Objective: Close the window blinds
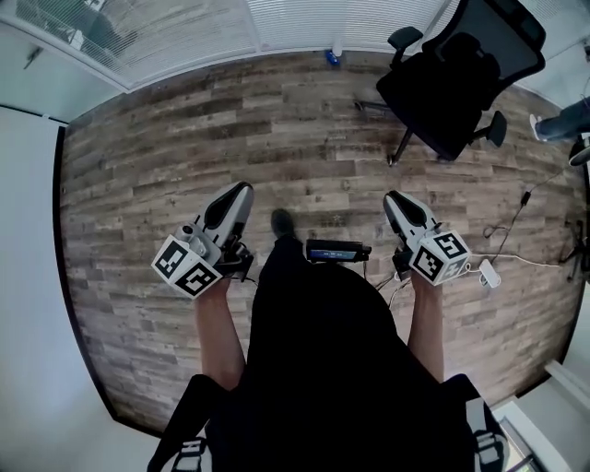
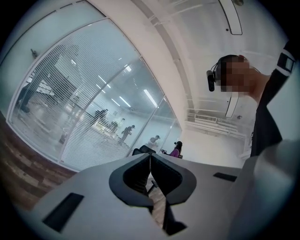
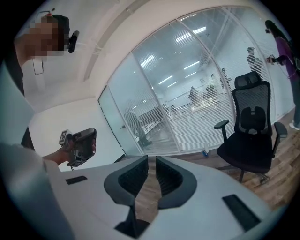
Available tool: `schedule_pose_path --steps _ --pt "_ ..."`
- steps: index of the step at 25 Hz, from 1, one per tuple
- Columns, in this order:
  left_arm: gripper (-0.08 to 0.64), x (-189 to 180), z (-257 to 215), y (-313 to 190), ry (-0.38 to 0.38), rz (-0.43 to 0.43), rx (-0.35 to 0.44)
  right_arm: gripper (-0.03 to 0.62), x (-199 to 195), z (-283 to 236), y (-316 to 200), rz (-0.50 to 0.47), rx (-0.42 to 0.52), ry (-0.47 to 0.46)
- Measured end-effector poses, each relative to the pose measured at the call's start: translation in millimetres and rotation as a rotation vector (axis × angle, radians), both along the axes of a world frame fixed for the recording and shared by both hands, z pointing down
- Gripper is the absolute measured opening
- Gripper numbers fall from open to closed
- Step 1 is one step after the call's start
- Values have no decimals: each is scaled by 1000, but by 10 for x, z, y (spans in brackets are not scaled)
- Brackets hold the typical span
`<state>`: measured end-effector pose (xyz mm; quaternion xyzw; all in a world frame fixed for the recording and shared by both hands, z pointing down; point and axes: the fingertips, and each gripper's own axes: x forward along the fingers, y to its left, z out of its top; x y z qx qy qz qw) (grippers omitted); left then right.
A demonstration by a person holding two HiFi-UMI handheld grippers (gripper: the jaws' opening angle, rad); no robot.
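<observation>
Left tongs (image 1: 241, 190) and right tongs (image 1: 391, 197) both pressed together, gripping nothing, over floor (image 1: 166, 157). Blinds (image 1: 350, 17) on glass wall ahead, cut off at top edge. Chair (image 1: 456, 78) near them.

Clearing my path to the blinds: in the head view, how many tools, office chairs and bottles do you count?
Tools: 2 (left tool, right tool)
Black office chair: 1
Small bottle by the window: 1
Total: 4
</observation>
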<state>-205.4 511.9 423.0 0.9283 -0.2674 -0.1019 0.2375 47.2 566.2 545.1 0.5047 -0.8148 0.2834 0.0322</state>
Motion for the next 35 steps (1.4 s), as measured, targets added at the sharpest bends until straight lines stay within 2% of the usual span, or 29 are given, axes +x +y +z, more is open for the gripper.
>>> schedule_pose_path --steps 3,8,11,17,22,25,29,31,33,35 --pt "11 -180 11 -480 43 1 -5 55 -200 -80 -484 6 8 20" --pt "12 -542 -103 -1160 157 -2 4 55 -603 -175 -1175 9 13 22" --pt "12 -751 -134 -1462 179 1 21 55 -801 -260 -1474 -2 43 41" --pt "37 -924 22 -1961 189 -14 -8 55 -945 -273 -1953 -31 56 60" --pt "83 -899 174 -2147 149 -49 -44 57 -963 -143 -2276 -79 38 43" --pt "126 -956 171 -2365 130 -111 -31 57 -996 -77 -2691 -130 55 7" --pt "196 -1103 232 -2841 78 -250 -42 58 -1078 12 -3397 -228 67 -33" --pt "204 -1031 151 -3062 70 -290 -24 85 -1023 -83 -3765 -265 85 -16" --pt "204 -870 72 -3282 61 -301 -5 158 -879 -211 -4101 -273 106 1" --pt "204 -685 15 -3529 67 -308 -3 175 -702 -306 -4383 -270 121 -3"
